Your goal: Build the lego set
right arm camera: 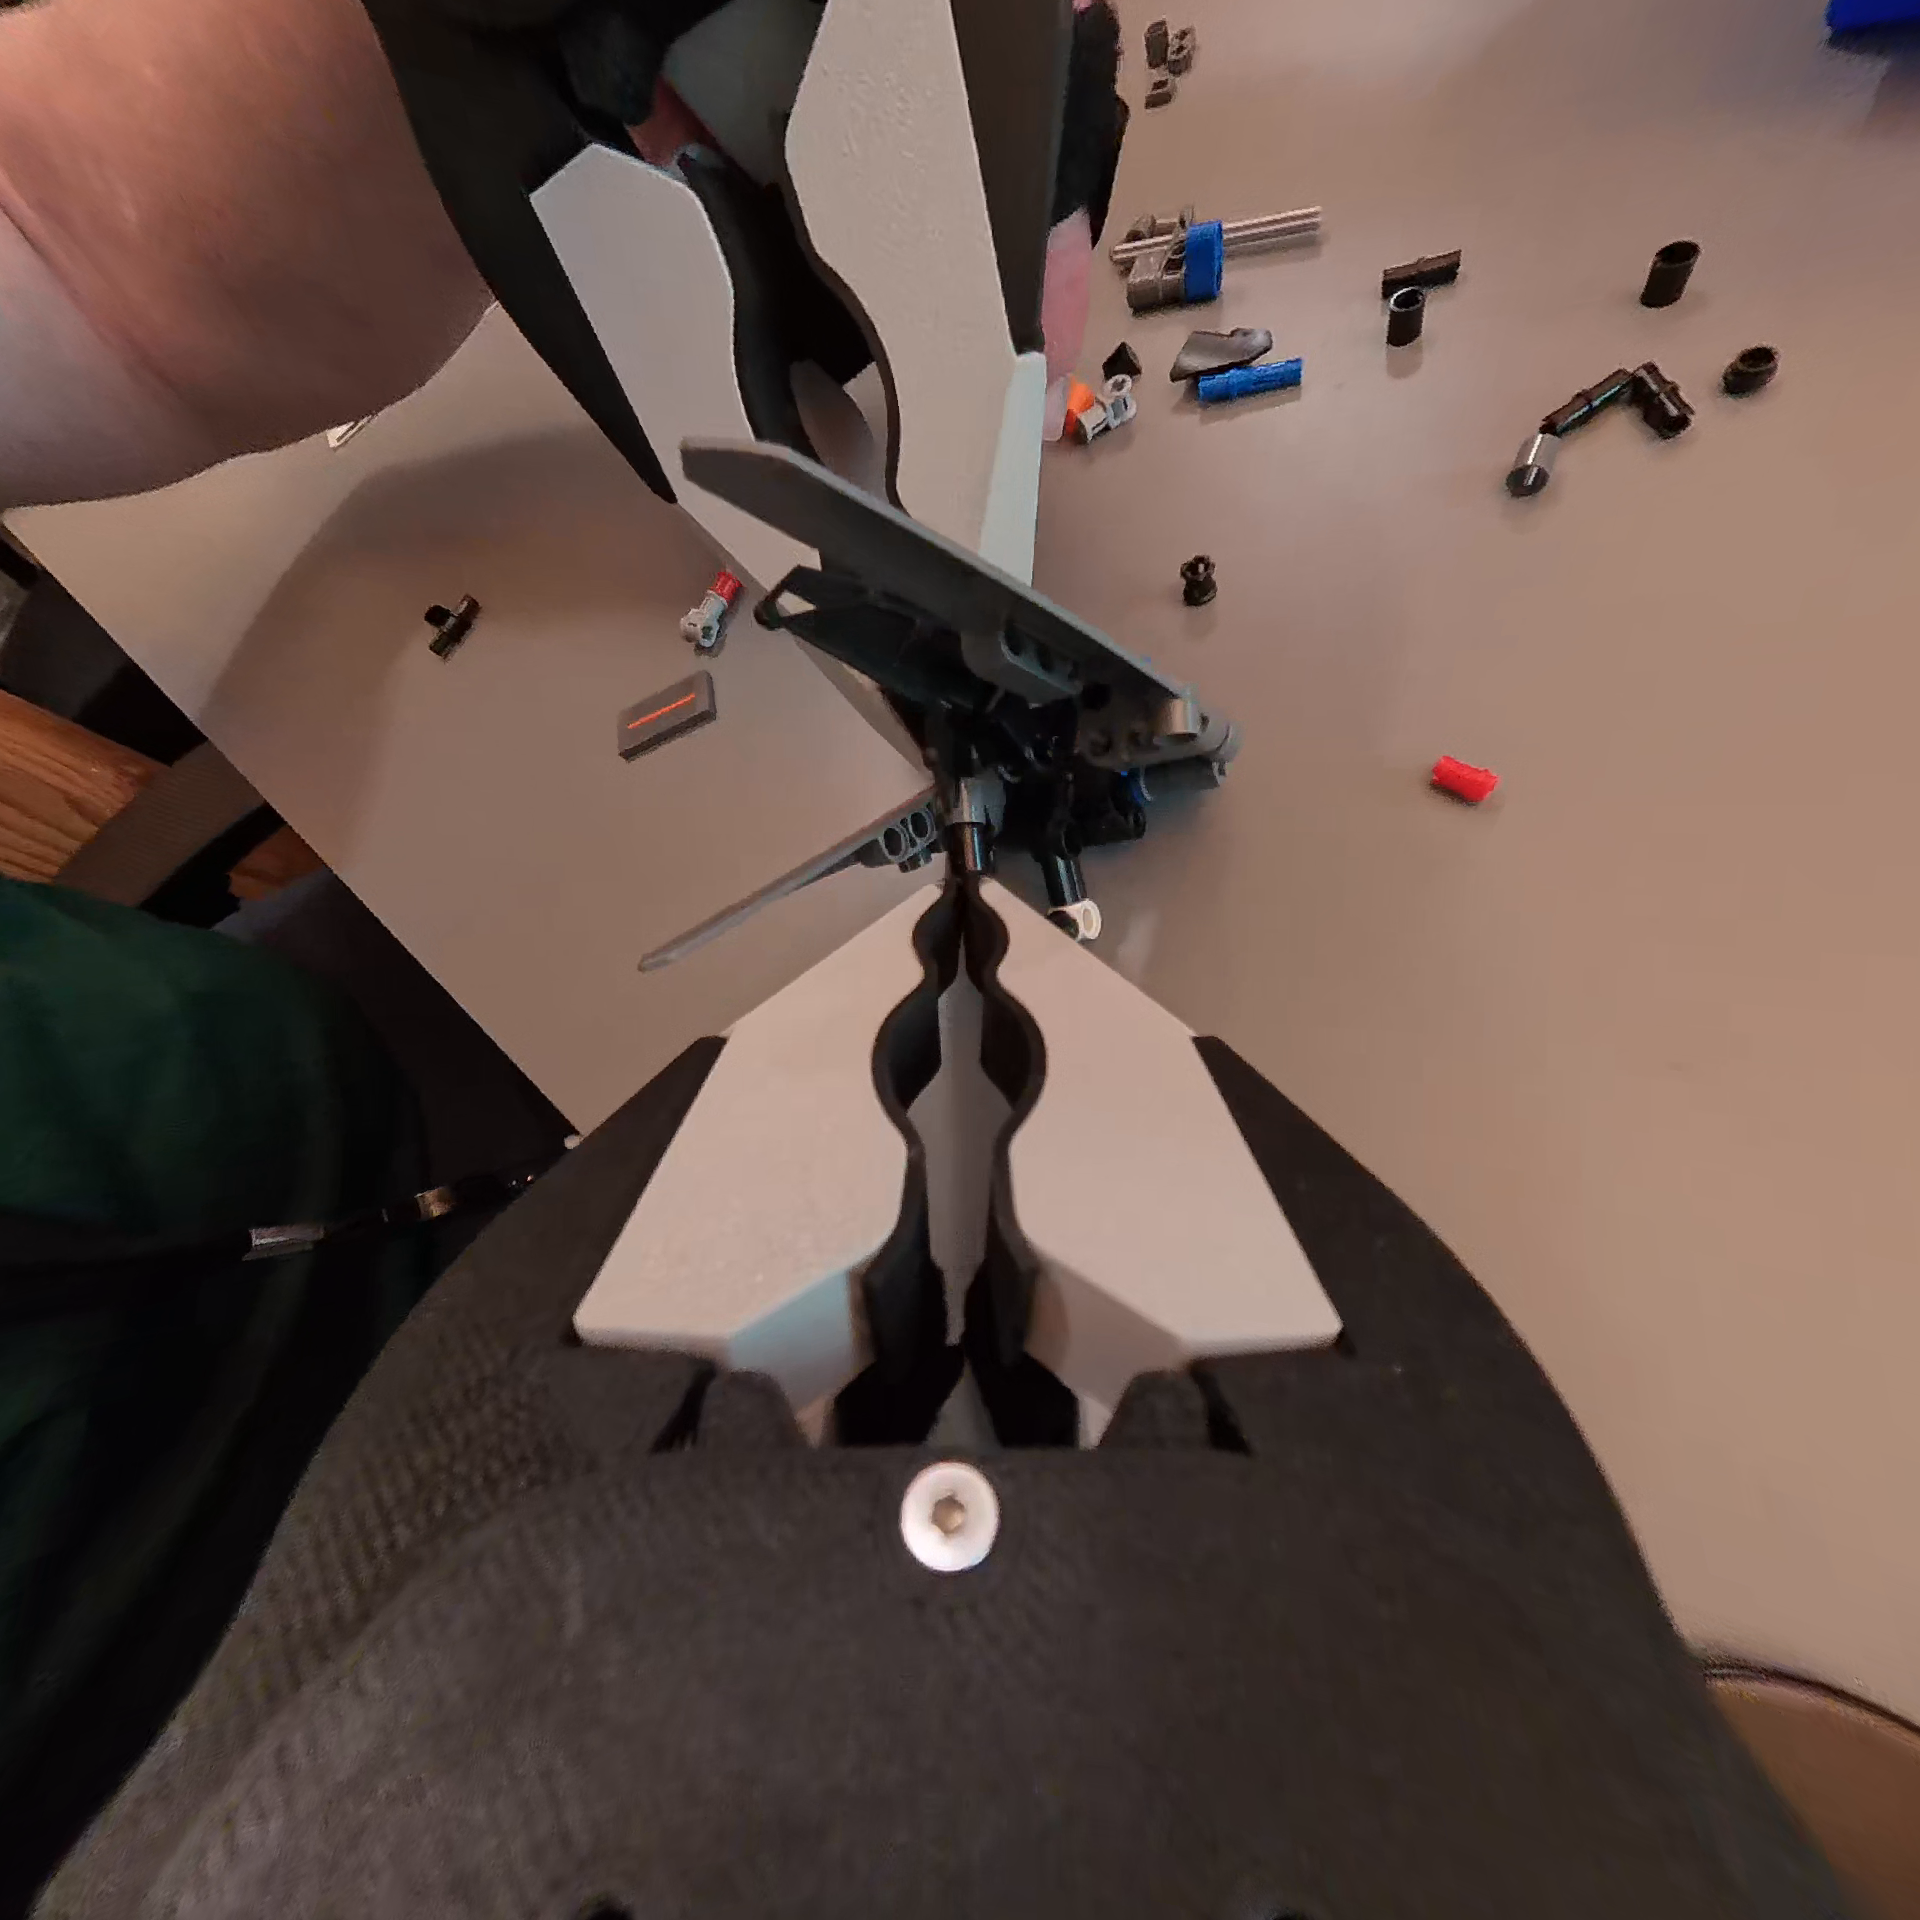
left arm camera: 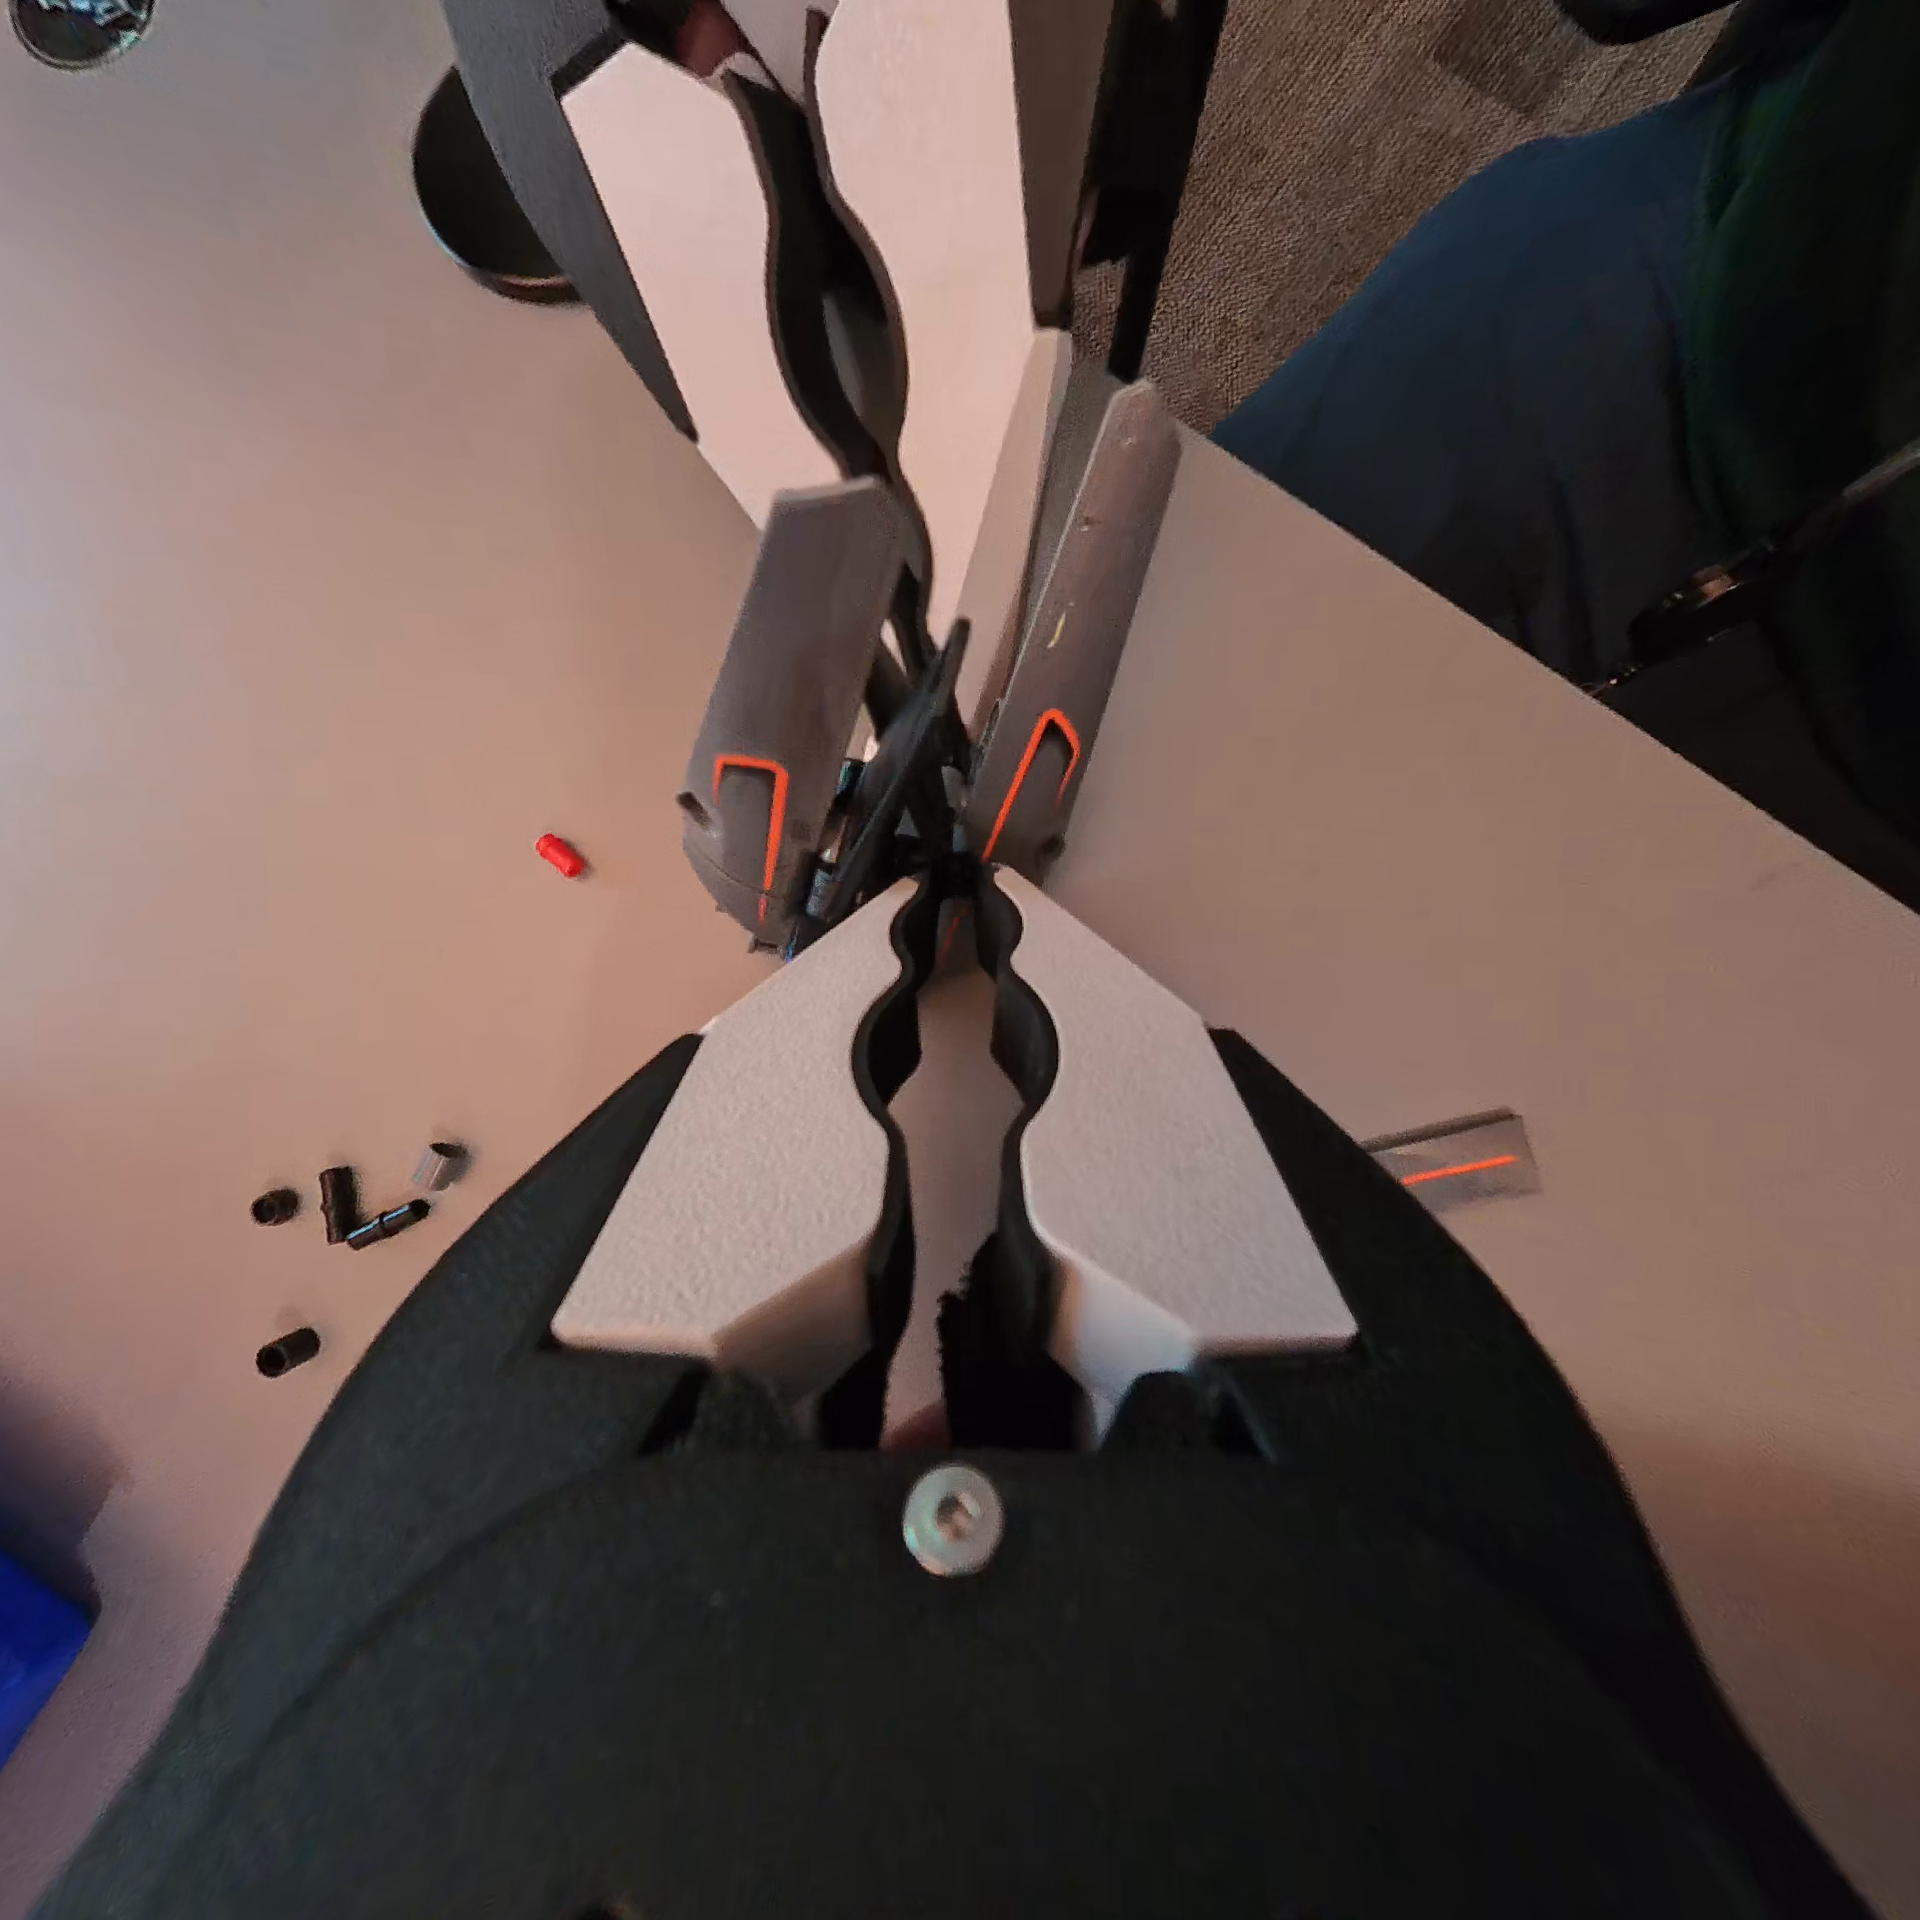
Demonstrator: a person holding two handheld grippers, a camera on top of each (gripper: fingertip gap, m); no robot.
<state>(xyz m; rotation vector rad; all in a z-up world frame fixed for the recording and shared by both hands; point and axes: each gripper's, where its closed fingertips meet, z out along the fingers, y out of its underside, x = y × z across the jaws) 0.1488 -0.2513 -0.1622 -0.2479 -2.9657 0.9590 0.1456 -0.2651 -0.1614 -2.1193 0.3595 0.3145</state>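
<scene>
Holding: both hand-held grippers are on the half-built lego model (right arm camera: 997,717) at once, keeping it up off the desk (right arm camera: 1455,1143).
Left hand-held gripper (left arm camera: 951,894): fingers nearly together, pinched on the dark frame at the model's near end between the two grey panels with orange trim.
Right hand-held gripper (right arm camera: 964,891): fingers closed to a sliver right at a black pin (right arm camera: 971,842) sticking out toward it; looks clamped on that pin, though the contact itself is tiny in view.
Where the model sits: straight ahead of both tips, touching them, so neither hand is really nearer.
Long axis: the grey panels run away from the left tips in the left wrist view and lie slantwise across the right wrist view.
My guess at the step: seating that pin, so the push should run along the pin's own line into the frame while the left one braces.
Loose bits: red piece (right arm camera: 1463,779), grey tile with orange stripe (right arm camera: 665,714), black connectors (left arm camera: 343,1205) lie on the desk, well apart from the model.
</scene>
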